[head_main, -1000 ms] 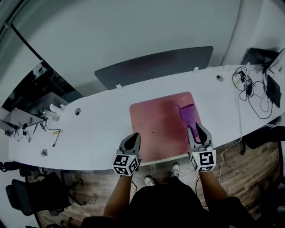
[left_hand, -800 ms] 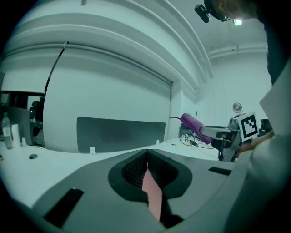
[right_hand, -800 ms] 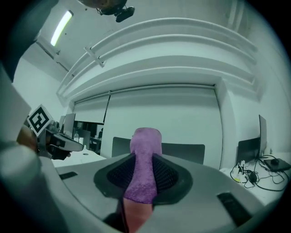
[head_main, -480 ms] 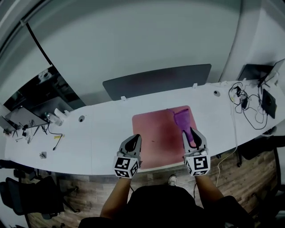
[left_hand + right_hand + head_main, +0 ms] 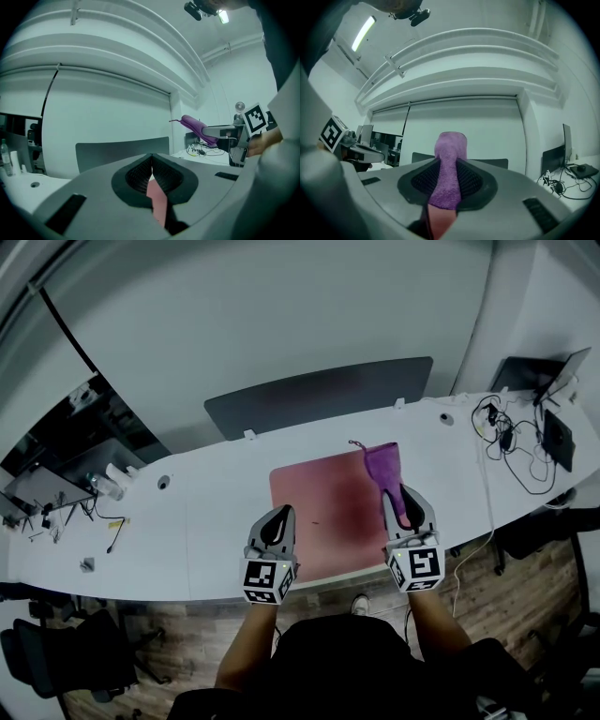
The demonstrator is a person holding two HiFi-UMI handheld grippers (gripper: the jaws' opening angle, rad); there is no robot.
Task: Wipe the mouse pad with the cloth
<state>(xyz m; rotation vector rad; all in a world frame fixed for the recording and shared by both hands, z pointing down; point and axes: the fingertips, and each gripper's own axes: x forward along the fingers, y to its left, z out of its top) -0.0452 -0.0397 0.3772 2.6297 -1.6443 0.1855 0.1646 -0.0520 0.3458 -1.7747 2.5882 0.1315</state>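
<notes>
I could read no words, numbers or brand names anywhere. The only signs were coded ones. The cube (image 5: 267, 580) on my left tool (image 5: 282, 512) and the cube (image 5: 417, 568) on my right tool (image 5: 405, 493) each carried square black-and-white block patterns, with no letters in them. One such pattern also showed on the right cube in the left gripper view, and one on the left cube in the right gripper view. Any print on the screens (image 5: 553, 418) at the right end of the desk (image 5: 206, 521) was too small to make out.
</notes>
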